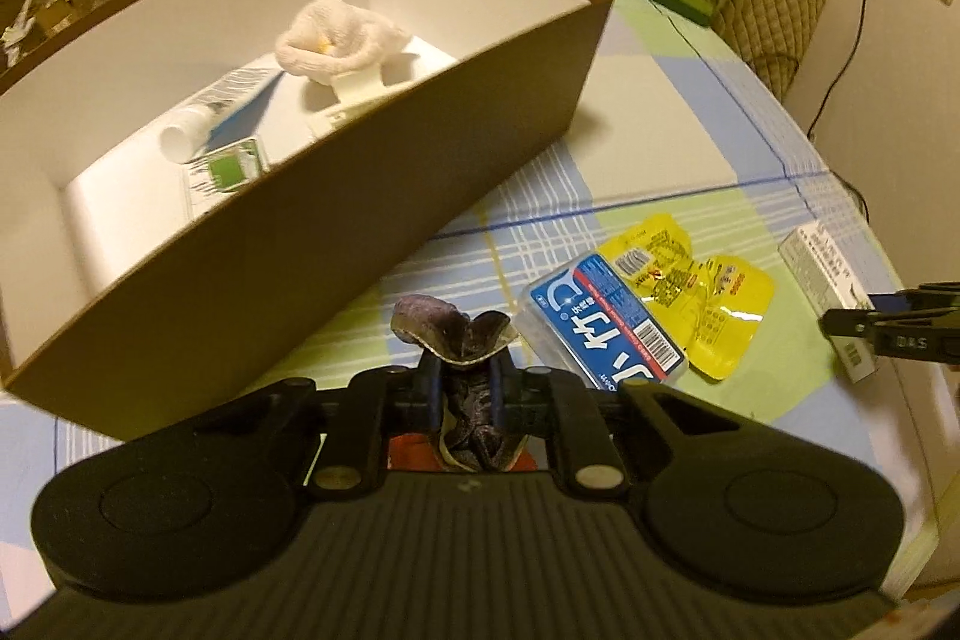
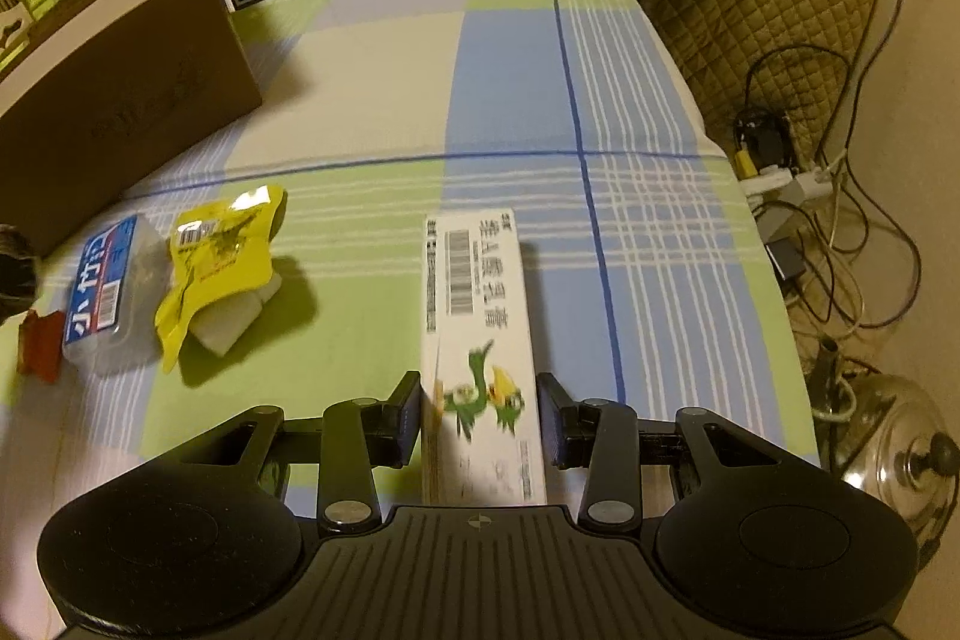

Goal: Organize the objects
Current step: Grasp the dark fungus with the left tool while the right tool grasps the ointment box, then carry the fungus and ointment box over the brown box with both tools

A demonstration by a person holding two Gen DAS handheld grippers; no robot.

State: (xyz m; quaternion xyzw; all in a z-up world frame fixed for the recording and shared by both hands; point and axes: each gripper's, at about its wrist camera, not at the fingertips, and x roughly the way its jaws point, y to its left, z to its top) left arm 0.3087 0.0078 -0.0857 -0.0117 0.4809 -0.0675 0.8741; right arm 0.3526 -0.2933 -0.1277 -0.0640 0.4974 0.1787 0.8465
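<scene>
- Left claw (image 1: pixel 467 388) is pinched tight on a dark crumpled cloth (image 1: pixel 456 334), short of the brown box (image 1: pixel 300 244) ahead, which already holds a white sock (image 1: pixel 336 37) and tube (image 1: pixel 222 118).
- Right claw (image 2: pixel 480 424) stands parted around a white carton (image 2: pixel 480 328), jaws not yet closed.
- Left of it, a blue case (image 2: pixel 102 292) and a yellow pouch (image 2: pixel 216 244) wait on the counter (image 2: pixel 660 280).

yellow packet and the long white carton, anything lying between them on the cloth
Nothing: in the right wrist view the stretch of checked cloth between the yellow packet and the white carton is bare.

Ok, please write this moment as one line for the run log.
left gripper: shut on dark cloth, near brown box | right gripper: open around white carton | carton on table
</scene>
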